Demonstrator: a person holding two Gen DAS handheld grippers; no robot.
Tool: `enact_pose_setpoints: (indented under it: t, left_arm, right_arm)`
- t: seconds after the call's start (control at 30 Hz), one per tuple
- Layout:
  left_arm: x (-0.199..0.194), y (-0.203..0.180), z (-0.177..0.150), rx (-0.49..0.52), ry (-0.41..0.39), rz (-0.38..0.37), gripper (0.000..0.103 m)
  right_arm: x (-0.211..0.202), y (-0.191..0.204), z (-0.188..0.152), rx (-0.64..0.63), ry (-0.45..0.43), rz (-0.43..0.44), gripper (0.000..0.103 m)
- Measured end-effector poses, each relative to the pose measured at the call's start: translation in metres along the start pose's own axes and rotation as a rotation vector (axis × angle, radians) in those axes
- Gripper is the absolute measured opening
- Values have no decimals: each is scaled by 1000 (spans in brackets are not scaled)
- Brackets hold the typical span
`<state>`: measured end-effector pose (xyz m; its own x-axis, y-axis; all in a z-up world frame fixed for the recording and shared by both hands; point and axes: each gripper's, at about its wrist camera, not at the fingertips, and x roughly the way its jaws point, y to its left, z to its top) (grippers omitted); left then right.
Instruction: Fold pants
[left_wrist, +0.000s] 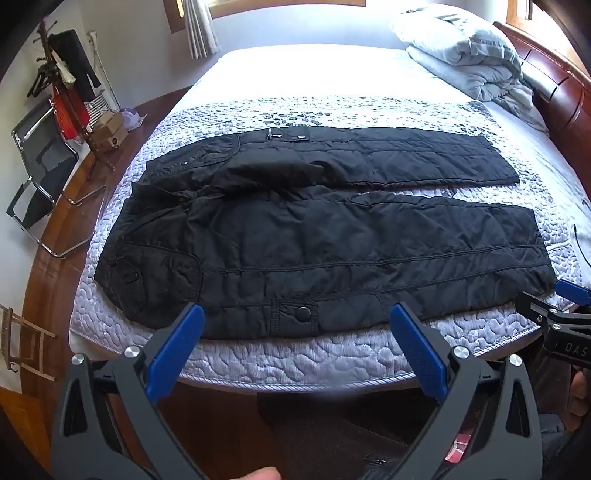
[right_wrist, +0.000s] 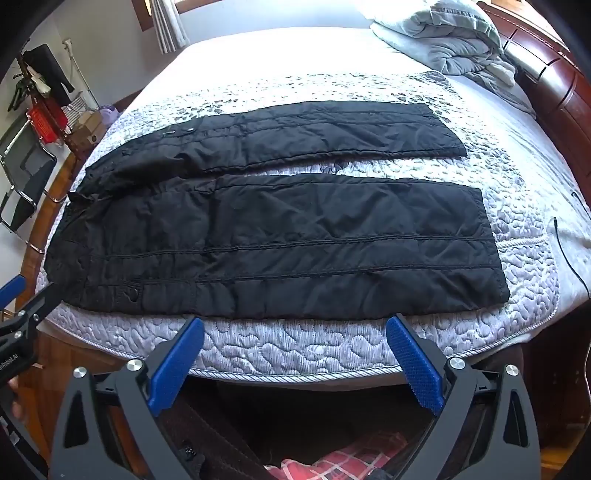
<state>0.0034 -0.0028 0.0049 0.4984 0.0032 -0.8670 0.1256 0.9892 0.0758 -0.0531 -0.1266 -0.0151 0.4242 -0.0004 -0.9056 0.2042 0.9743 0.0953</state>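
Black quilted pants (left_wrist: 314, 236) lie spread flat on the bed, waist at the left, both legs running to the right, with a strip of quilt between the legs. They also show in the right wrist view (right_wrist: 280, 243). My left gripper (left_wrist: 297, 314) is open and empty, held at the near bed edge by the pants' near side, around a snap tab (left_wrist: 303, 313). My right gripper (right_wrist: 295, 325) is open and empty, just short of the near leg's edge. The right gripper's tip shows at the left wrist view's right edge (left_wrist: 565, 306).
The pants rest on a grey patterned quilt (left_wrist: 295, 354) over a white mattress. A folded grey duvet (left_wrist: 469, 55) lies at the far right by the wooden headboard (left_wrist: 565, 92). A chair (left_wrist: 40, 177) and coat rack (left_wrist: 62, 81) stand on the floor at the left.
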Motion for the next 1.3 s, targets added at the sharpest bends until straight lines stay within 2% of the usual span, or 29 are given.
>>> enact_pose_setpoints:
  t: [1.3]
  left_arm:
    - [6,-2,3,6,-8,5,100]
  right_arm:
    - [4,-9,7,5,-6,-20,99]
